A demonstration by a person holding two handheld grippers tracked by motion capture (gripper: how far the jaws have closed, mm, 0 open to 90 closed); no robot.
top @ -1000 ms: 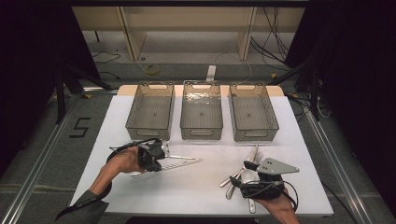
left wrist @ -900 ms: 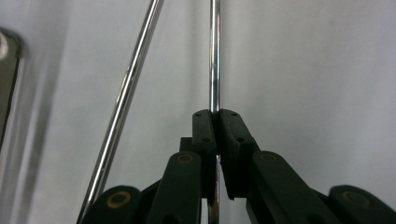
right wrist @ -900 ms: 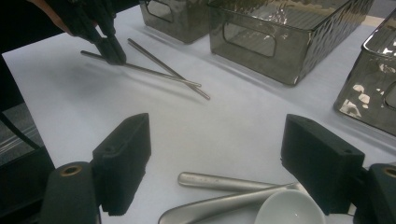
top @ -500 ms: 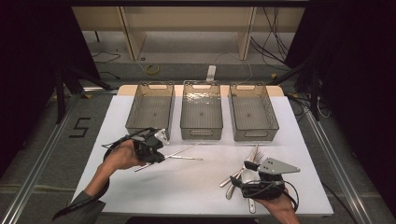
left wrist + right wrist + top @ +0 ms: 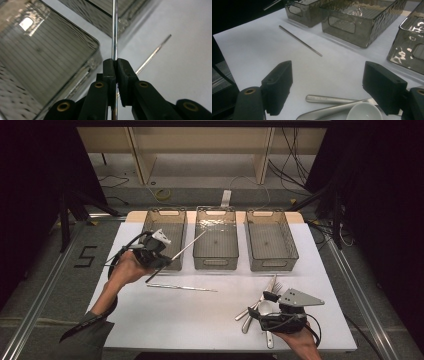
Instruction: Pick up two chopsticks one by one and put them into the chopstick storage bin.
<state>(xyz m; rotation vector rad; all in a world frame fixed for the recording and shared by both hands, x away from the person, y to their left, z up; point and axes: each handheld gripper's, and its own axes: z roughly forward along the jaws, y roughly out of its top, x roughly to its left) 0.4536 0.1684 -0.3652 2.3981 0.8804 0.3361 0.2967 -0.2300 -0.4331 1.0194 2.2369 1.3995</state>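
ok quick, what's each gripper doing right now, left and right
Left gripper: closed on a thin metal rod, lifted above the table.
Right gripper: open, holding nothing, jaws above the cutlery pile.

This looks like a lab recording bay: a white-covered table ringed by black curtains, cables trailing over a grey floor, aluminium frame rails, and a "5" marked beside it.
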